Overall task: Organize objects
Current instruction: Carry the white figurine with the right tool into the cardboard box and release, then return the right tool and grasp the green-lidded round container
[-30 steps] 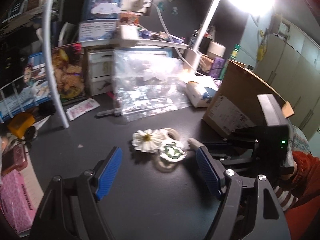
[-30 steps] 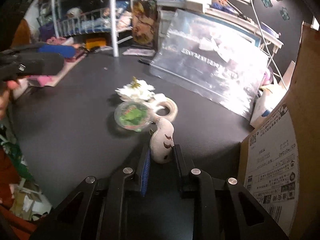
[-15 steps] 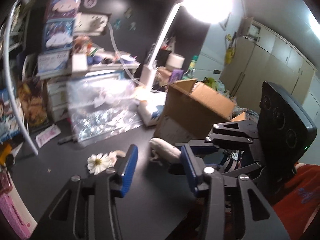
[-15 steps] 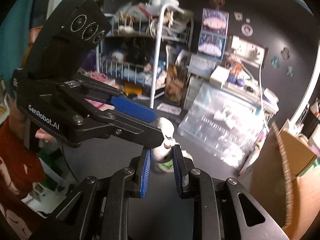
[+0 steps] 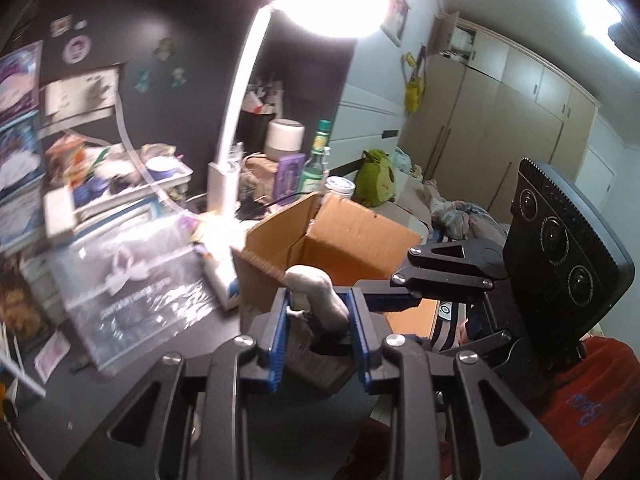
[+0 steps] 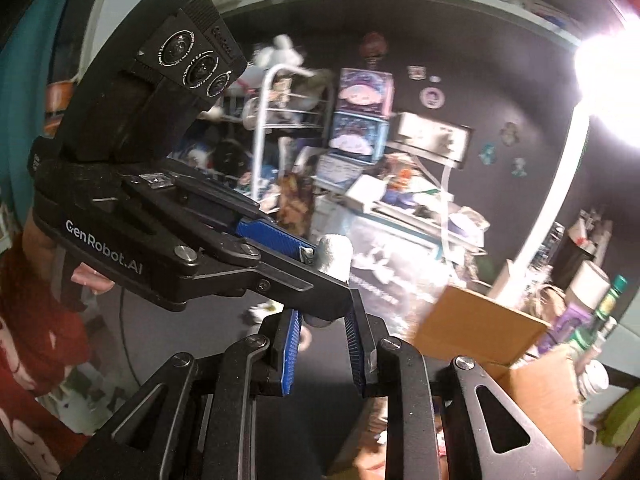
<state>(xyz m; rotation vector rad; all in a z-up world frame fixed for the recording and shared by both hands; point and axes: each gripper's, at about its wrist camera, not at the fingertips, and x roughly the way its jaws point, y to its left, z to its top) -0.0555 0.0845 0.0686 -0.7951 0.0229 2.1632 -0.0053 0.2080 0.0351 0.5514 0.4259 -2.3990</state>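
Observation:
A small white plush toy (image 5: 318, 300) is held in the air between both grippers. My left gripper (image 5: 318, 312) is shut on it, blue pads against both its sides. In the right wrist view the toy's top (image 6: 334, 254) sticks up beside the left gripper's blue pad (image 6: 272, 236). My right gripper (image 6: 322, 334) has its jaws partly apart around the toy's lower end, which the left gripper's finger hides; whether its pads touch the toy I cannot tell. An open cardboard box (image 5: 332, 240) stands just behind the toy.
A black desk (image 5: 80, 408) lies below. A clear plastic bag (image 5: 132, 284) leans at the left. A bright white desk lamp (image 5: 236, 108) stands behind the box, with bottles (image 5: 316, 164) and shelf clutter. A white flower (image 6: 260, 312) lies on the desk.
The right gripper lifted the plush toy off the desk. The left gripper came in and shut on it. The right gripper's jaws have widened. Both views swung upward toward the box.

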